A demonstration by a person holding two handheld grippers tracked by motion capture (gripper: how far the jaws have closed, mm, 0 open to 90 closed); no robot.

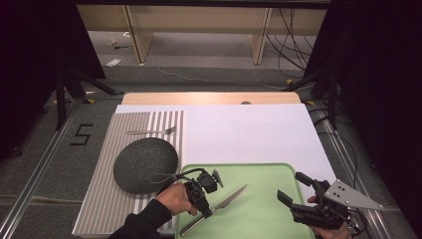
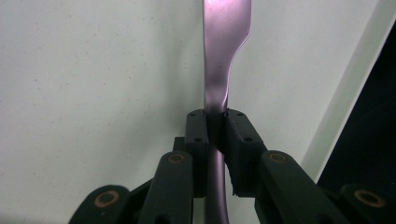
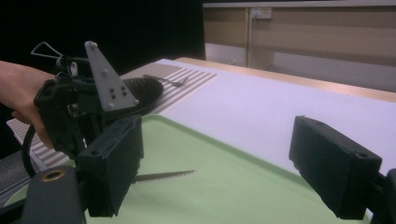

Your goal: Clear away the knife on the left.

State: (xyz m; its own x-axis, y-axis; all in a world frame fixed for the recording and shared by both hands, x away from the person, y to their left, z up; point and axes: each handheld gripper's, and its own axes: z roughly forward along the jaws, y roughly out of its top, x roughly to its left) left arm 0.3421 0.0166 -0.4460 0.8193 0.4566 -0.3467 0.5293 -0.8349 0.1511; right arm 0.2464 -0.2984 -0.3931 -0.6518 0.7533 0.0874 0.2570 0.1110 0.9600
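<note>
**Knife pinched at its neck over the green tray, right claw waiting spread**

High view: the left gripper (image 1: 205,209) sits at the near-left corner of the green tray (image 1: 263,209), its jaws pressed onto a table knife (image 1: 219,205) where handle meets blade. The knife runs diagonally, handle toward the tray's near edge, blade tip pointing to the tray's middle. Gripping close to the balance point probably keeps it from swinging when carried. To the left, on the striped placemat (image 1: 99,199), lies a dark round plate (image 1: 145,165), with a fork (image 1: 152,132) near the mat's far edge; the knife is likely bound for that setting. The right gripper (image 1: 301,196) hovers at the tray's near-right corner, jaws spread and holding nothing.

Left gripper view: both jaws clamp the knife's narrow neck (image 2: 215,100), the blade rising straight ahead over the pale tray floor, with the tray's rim at the right. Whether the knife rests on the tray or is just off it is hard to tell here.

Right gripper view: its own jaws stand wide apart, well clear of the serrated blade (image 3: 163,176), which sits low over the tray. Beyond, the left gripper and the hand (image 3: 23,93) holding it show, apparently kept out of the other's way.
</note>
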